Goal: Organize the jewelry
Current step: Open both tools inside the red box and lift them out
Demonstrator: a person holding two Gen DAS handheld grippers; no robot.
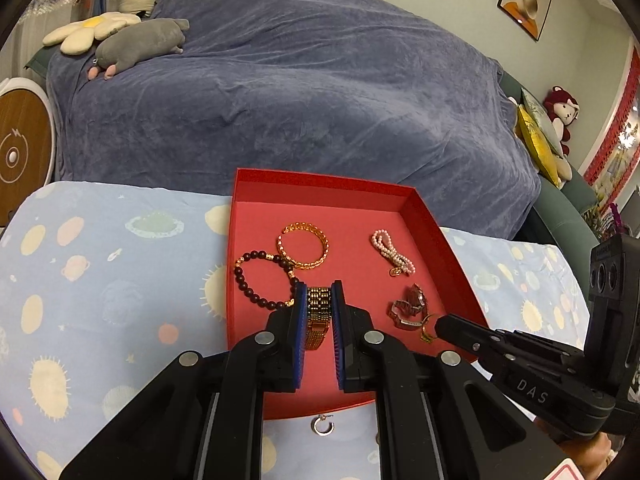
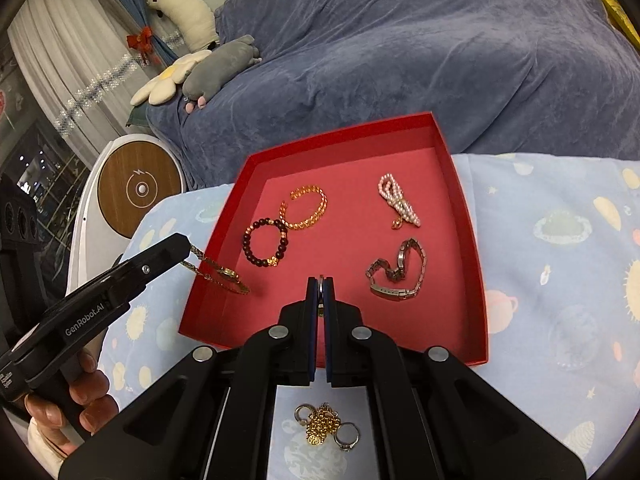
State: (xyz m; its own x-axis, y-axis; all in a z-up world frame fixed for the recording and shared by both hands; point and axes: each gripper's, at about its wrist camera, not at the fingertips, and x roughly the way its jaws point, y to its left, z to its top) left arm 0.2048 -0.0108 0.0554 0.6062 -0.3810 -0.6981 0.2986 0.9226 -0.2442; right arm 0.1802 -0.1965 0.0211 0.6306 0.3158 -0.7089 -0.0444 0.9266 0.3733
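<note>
Inside red tray (image 2: 460, 184): four bracelets; left tool (image 1: 319, 300) grips gold watch (image 1: 318, 312), right tool (image 2: 320, 286) pinches ring.

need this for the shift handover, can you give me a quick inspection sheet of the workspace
surface: table cloth with planet print.
job's things: red tray holds gold bangle, dark bead bracelet, pearl bracelet, silver watch.
clutter: rings and gold chain on the cloth, outside the tray.
grippers: left gripper shut on gold watch; right gripper shut on a small ring.
cables: nothing seen.
surroundings: blue-covered sofa with plush toys.
</note>
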